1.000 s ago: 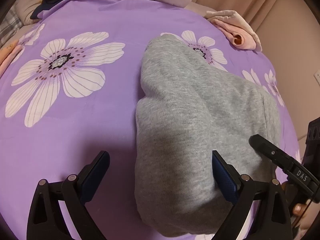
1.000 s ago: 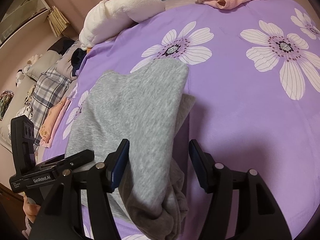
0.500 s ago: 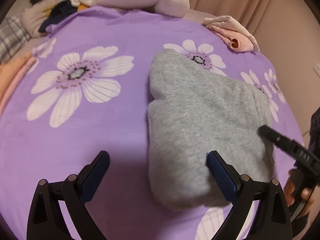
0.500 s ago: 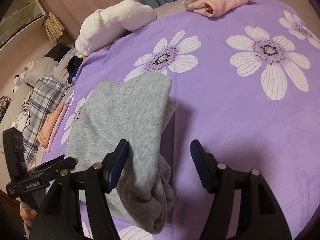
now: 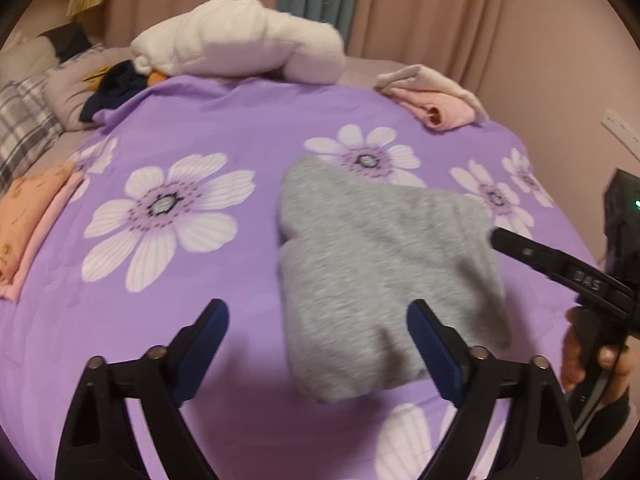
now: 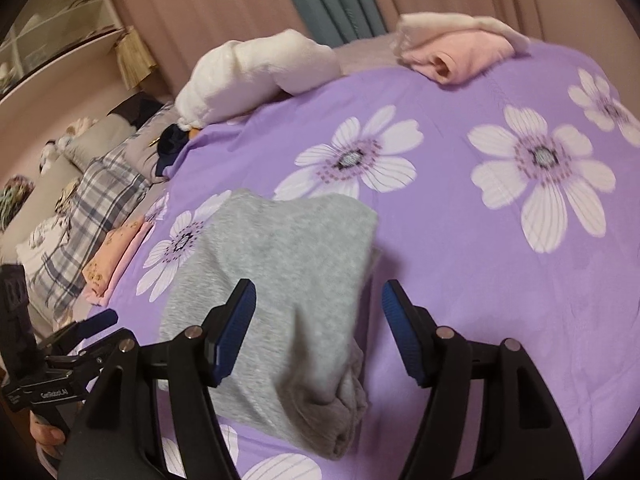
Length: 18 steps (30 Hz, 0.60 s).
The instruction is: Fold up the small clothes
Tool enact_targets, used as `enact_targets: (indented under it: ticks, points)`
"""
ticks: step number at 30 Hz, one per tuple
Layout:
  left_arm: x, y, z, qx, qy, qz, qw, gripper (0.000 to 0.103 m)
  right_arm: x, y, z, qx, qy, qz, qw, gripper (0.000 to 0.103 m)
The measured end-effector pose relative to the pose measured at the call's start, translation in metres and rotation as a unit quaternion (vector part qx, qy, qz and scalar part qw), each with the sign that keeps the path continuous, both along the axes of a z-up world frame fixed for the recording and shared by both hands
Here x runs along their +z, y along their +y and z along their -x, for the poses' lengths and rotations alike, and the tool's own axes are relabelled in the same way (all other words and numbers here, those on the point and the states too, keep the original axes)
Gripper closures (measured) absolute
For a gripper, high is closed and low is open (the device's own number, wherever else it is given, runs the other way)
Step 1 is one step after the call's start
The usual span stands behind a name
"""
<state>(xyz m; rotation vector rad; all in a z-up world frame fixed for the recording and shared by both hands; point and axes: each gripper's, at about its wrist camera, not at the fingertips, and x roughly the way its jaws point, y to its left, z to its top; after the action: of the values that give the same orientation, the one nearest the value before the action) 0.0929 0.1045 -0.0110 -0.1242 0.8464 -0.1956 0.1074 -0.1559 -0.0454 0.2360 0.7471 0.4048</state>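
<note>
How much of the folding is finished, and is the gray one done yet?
The gray garment lies folded into a bundle on the purple flowered sheet. Both the left gripper and right gripper are open and hold nothing. A peach-pink folded stack sits aside. The pink bundle at the far edge looks loosely rolled, perhaps next.

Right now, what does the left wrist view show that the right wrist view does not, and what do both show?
Only the left wrist view shows a white wall socket at the right edge. Only the right wrist view shows pale wooden shelves at upper left. Both show the folded grey knit garment lying on the purple flowered bedsheet, with the pink folded cloth behind it. The left gripper and the right gripper are both open and empty.
</note>
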Motion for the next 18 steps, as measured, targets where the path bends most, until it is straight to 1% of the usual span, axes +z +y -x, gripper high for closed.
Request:
enact_targets:
  ticks: [2,3,5,6,9,12,14,16,18]
  points:
    - [-0.001,-0.006,-0.004,-0.01,0.002,0.006,0.9999,0.027,0.001,0.006,-0.004,0.013,-0.005,-0.007,1.0,0.037]
    - [-0.002,-0.009,-0.006,-0.016,0.004,0.008,0.9998,0.029,0.002,0.009,-0.007,0.018,-0.006,-0.007,1.0,0.038]
    - [-0.004,-0.015,-0.01,-0.023,0.007,0.012,0.9996,0.036,0.0,0.017,-0.016,0.026,-0.003,-0.001,1.0,0.045]
    - [-0.005,-0.017,-0.011,-0.027,0.007,0.015,0.9995,0.036,-0.002,0.022,-0.022,0.032,0.003,0.008,0.999,0.053]
    - [-0.011,-0.025,-0.015,-0.035,0.01,0.015,0.9992,0.037,-0.014,0.031,-0.04,0.036,0.023,0.023,0.999,0.064]
    - [-0.021,-0.032,-0.017,-0.048,0.023,0.014,0.9985,0.037,-0.028,0.032,-0.056,0.019,0.054,0.029,0.998,0.065]
    - [-0.025,-0.037,-0.016,-0.052,0.021,0.0,0.9984,0.037,-0.039,0.029,-0.065,0.005,0.081,0.031,0.996,0.07]
    - [-0.026,-0.04,-0.015,-0.058,0.017,-0.009,0.9981,0.037,-0.046,0.026,-0.069,-0.002,0.097,0.03,0.995,0.072]
    - [-0.026,-0.04,-0.014,-0.06,0.018,-0.013,0.9979,0.037,-0.047,0.025,-0.066,-0.005,0.098,0.029,0.995,0.072]
